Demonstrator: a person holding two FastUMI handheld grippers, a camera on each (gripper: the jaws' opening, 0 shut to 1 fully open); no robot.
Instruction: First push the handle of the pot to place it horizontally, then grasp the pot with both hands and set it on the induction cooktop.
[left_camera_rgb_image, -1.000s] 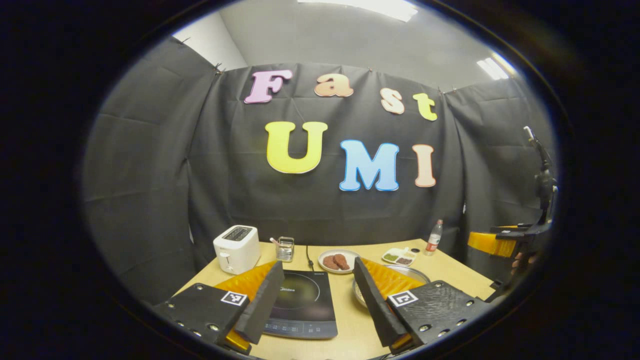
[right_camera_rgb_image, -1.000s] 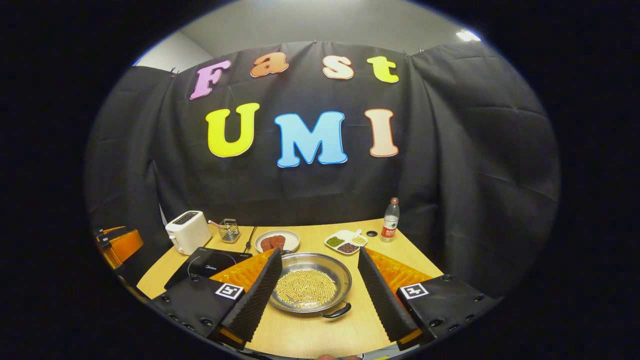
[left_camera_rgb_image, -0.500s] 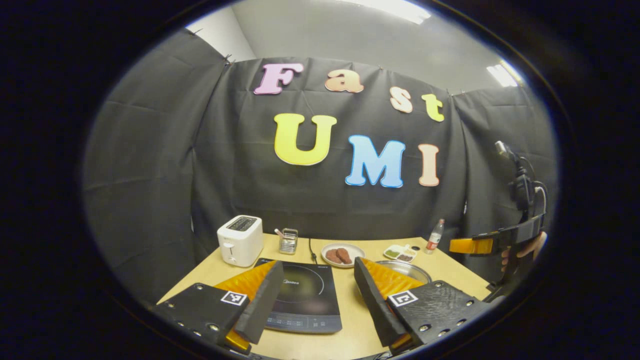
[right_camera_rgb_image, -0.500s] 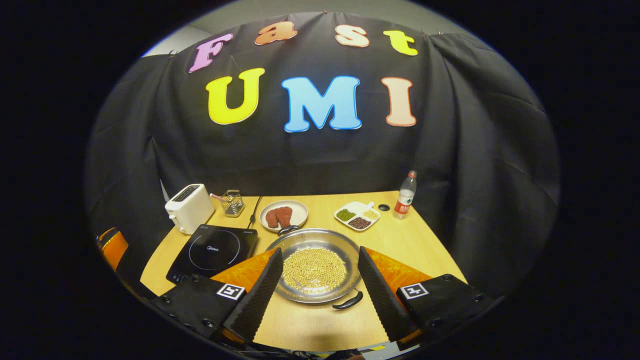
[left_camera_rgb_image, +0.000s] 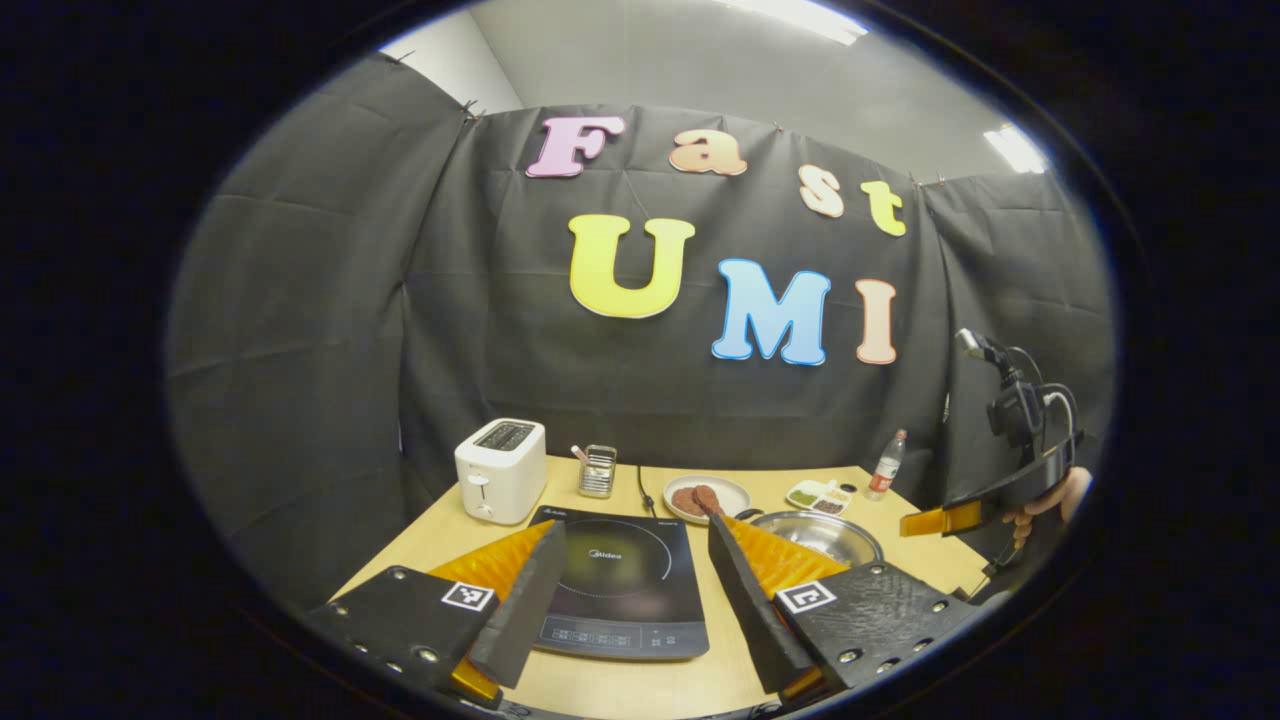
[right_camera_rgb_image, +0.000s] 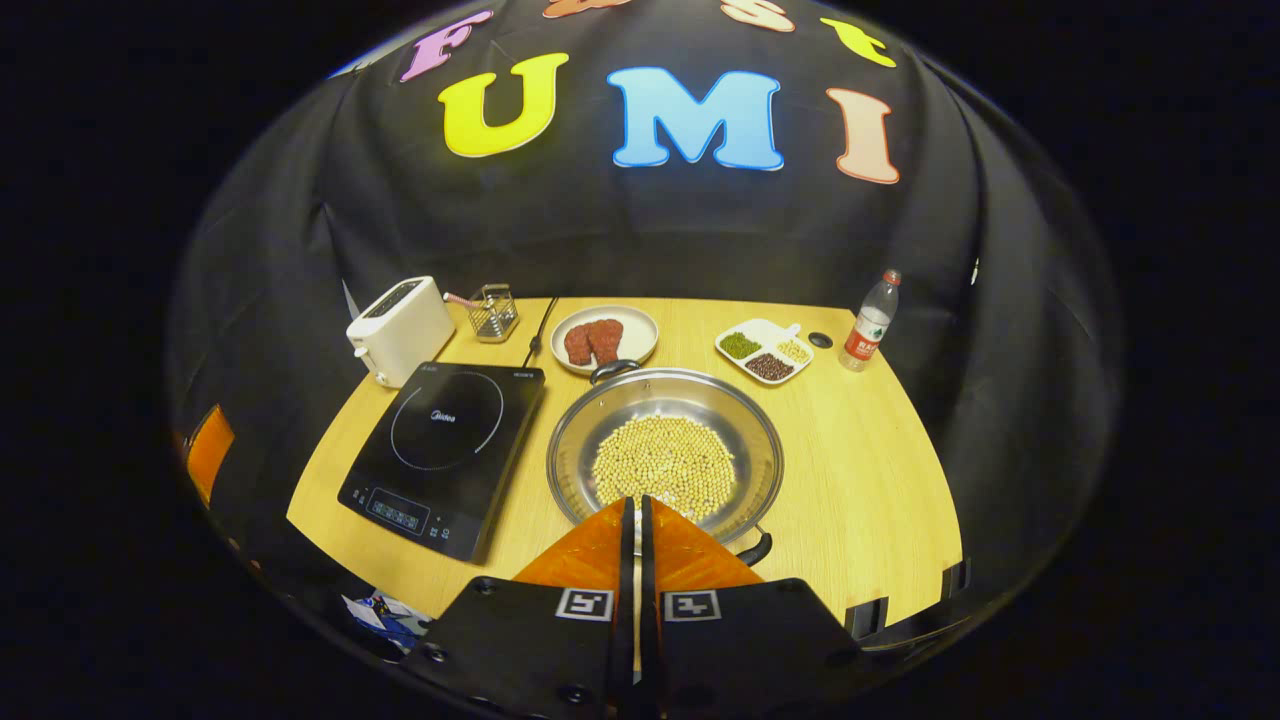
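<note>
In the right gripper view, a round, shallow stainless-steel pot (right_camera_rgb_image: 665, 450) holding a layer of pale dried beans (right_camera_rgb_image: 664, 466) sat on the light wooden table (right_camera_rgb_image: 860, 480), just to the right of a flat, glossy black induction cooktop (right_camera_rgb_image: 445, 450) with a thin ring printed on its glass. The pot's two small dark loop handles lay on a near-to-far line: the far handle (right_camera_rgb_image: 612, 369) pointed toward the back of the table, the near handle (right_camera_rgb_image: 755, 549) toward the camera (so the handle axis ran roughly front to back, not across the table). The right gripper (right_camera_rgb_image: 637, 515) hung low over the pot's near rim with its two fingers drawn together, nothing visibly between them; the near handle lay just to the right of the tips, though contact could not be judged. That gripper was plainly the nearer one to the pot. In the left gripper view, the left gripper (left_camera_rgb_image: 635, 590) had its fingers spread wide, empty, framing the cooktop's front edge, with the pot off to its right. Behind stood a smooth white boxy toaster (right_camera_rgb_image: 401, 329), a small wire basket (right_camera_rgb_image: 493, 312), a white plate of reddish-brown patties (right_camera_rgb_image: 604, 338), a divided white dish of beans (right_camera_rgb_image: 765, 351) and a clear plastic bottle (right_camera_rgb_image: 871, 322).
</note>
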